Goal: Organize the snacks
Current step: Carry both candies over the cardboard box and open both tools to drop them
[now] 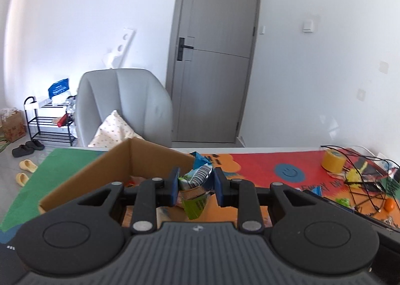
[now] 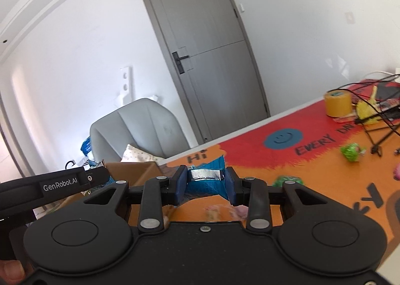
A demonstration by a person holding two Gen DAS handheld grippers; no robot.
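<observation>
In the left wrist view my left gripper is shut on a crumpled bundle of snack packets, striped, green and blue, held above the table just right of an open cardboard box. A few wrappers show inside the box. In the right wrist view my right gripper is shut on a blue snack packet with a silver sealed strip, lifted over the orange part of the mat. The same cardboard box lies beyond it to the left, partly hidden by the left tool's black body.
A colourful mat covers the table. Loose green candies and a pink one lie on it. A yellow tape roll and tangled black cables crowd the far right. A grey armchair stands behind the table.
</observation>
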